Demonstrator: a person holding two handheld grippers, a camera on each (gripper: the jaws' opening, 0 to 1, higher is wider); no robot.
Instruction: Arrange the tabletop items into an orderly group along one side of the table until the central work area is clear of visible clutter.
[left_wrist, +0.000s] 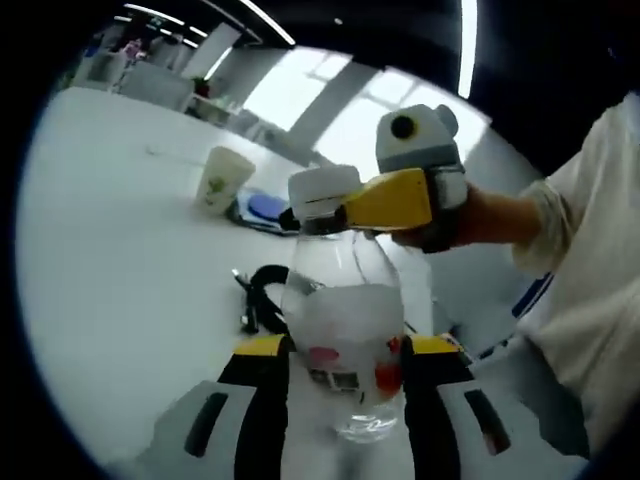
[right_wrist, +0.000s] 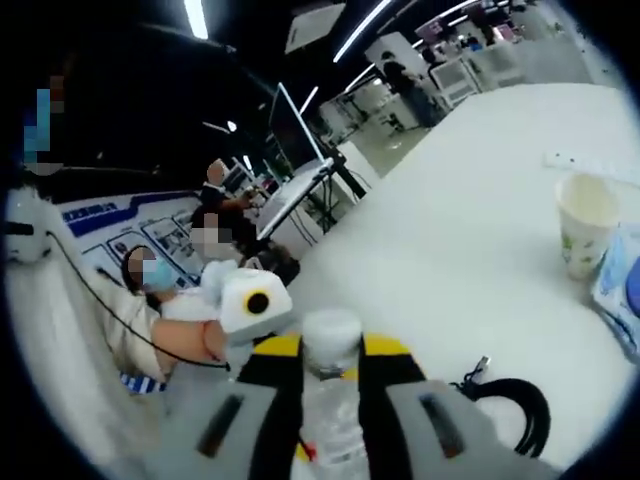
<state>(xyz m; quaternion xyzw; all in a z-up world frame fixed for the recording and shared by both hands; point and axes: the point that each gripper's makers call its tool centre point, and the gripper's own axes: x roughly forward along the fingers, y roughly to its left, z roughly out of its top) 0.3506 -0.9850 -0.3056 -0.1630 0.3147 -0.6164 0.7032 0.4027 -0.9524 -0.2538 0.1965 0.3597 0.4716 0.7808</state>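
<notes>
Clear bottle (left_wrist: 345, 330) between left gripper (left_wrist: 345, 375) jaws, cap (left_wrist: 322, 192) in right gripper (left_wrist: 335, 212)

place: open-plan lab or office — white worktables (right_wrist: 470, 200) | ceiling strip lights (right_wrist: 196, 18) | seated people (right_wrist: 215, 215)

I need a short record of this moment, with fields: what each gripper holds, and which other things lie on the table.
left gripper: shut on the body of the water bottle, bottle upright
right gripper: shut on the white cap of the same bottle
paper cup: upright on the white table, beyond the bottle
black cable: coiled on the table beside the bottle
blue packet: flat, next to the cup
</notes>
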